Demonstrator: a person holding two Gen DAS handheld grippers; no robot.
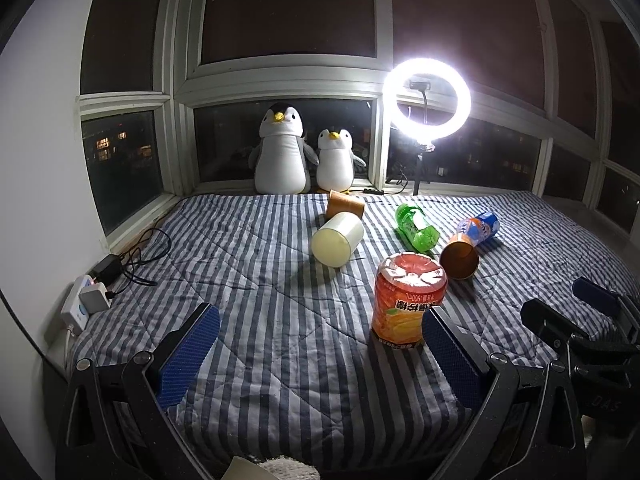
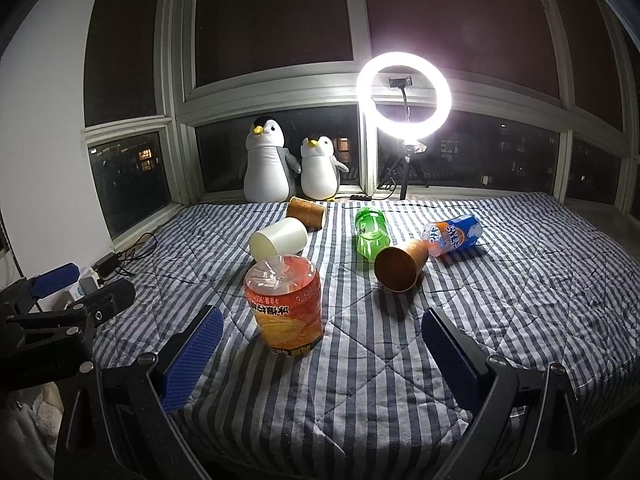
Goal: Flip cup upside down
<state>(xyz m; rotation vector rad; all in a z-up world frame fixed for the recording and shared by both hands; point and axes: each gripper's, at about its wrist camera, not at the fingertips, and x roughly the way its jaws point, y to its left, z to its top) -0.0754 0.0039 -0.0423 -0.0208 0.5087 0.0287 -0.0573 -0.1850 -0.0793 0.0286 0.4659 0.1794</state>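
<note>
An orange-labelled bottle-bottom cup [image 1: 409,300] stands upside down on the striped bedspread, also in the right wrist view [image 2: 286,306]. A cream cup [image 1: 338,240] [image 2: 279,238] and two brown paper cups [image 1: 460,255] [image 1: 345,205] lie on their sides farther back. My left gripper [image 1: 320,344] is open and empty, the orange cup just inside its right finger. My right gripper [image 2: 322,344] is open and empty, the cup near its left finger.
A green bottle [image 1: 417,227] and an orange-blue soda bottle [image 1: 479,228] lie on the bedspread [image 1: 280,320]. Two plush penguins [image 1: 282,150] and a ring light [image 1: 427,98] stand at the window. A power strip with chargers [image 1: 86,300] sits at the left edge.
</note>
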